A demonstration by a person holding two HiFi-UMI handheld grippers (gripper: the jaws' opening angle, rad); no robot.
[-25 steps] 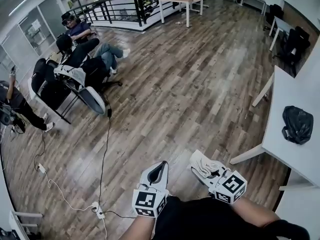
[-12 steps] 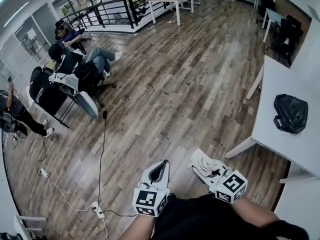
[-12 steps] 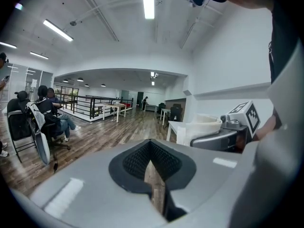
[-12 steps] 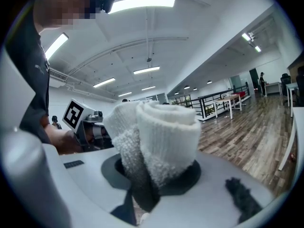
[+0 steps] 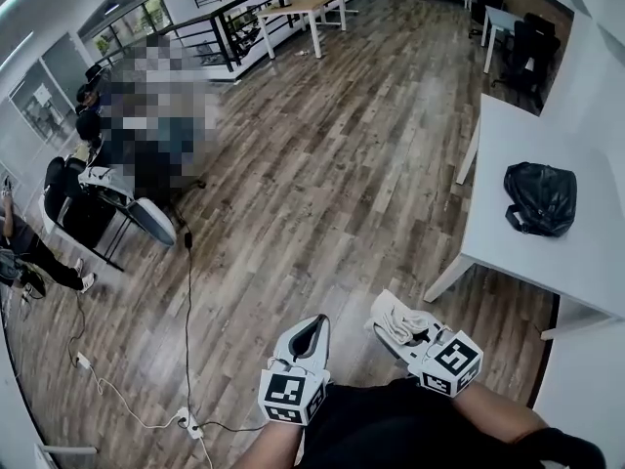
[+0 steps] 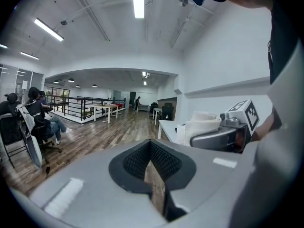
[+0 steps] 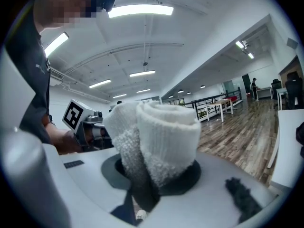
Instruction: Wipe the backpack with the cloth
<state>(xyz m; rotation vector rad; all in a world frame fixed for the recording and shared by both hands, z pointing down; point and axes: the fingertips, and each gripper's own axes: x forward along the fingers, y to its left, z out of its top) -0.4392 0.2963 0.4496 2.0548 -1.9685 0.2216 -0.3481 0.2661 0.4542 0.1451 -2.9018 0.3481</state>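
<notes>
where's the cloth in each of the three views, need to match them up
Head view: cloth bunched in the right gripper, bottom, right of centre.
Left gripper view: cloth right of centre, a white roll in the right gripper.
Right gripper view: cloth dead centre, clamped between the jaws.
Shared landmark: the wooden table in the background.

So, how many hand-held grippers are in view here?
2. The left hand-held gripper, shut and empty, is at bottom centre; the right hand-held gripper, beside it, grips the cloth.
</notes>
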